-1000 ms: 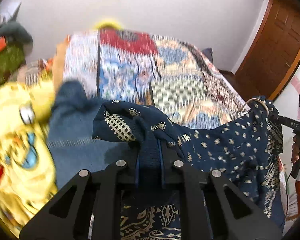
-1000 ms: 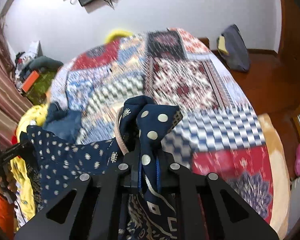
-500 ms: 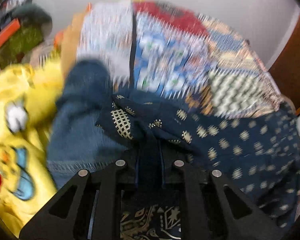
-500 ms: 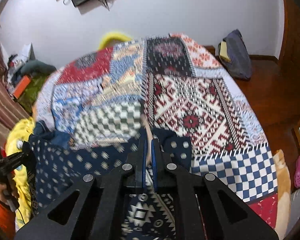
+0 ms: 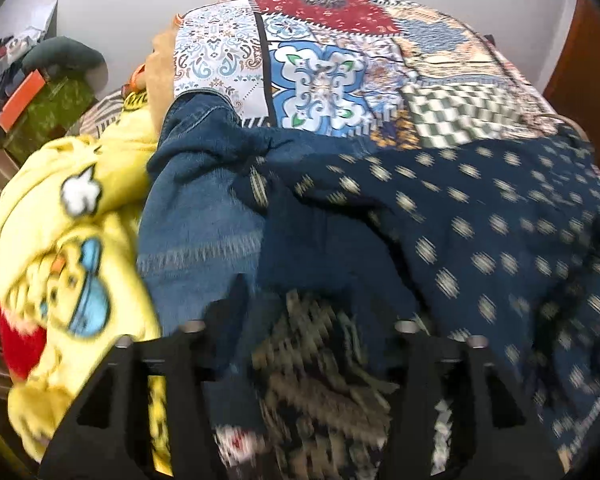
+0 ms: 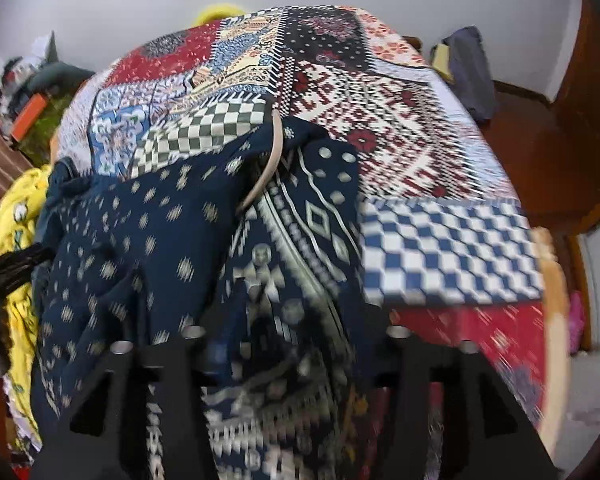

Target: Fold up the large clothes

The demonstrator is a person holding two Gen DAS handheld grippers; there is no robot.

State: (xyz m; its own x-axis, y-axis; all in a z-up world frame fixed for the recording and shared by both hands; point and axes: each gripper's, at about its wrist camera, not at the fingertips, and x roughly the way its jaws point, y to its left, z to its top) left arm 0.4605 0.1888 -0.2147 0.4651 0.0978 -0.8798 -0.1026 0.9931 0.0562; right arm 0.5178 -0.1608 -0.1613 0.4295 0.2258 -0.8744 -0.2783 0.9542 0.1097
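The left gripper (image 5: 300, 312) and right gripper (image 6: 296, 320) are both opening their jaws and letting go of the dark blue dress (image 6: 148, 216). It is lying folded on the bed (image 6: 400, 128). Next they probably need to grab another edge.

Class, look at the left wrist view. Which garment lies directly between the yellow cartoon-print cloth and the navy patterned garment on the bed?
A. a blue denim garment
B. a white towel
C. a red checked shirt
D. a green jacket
A: the blue denim garment lies with the yellow cartoon-print cloth on its left and the navy patterned garment overlapping its right edge.
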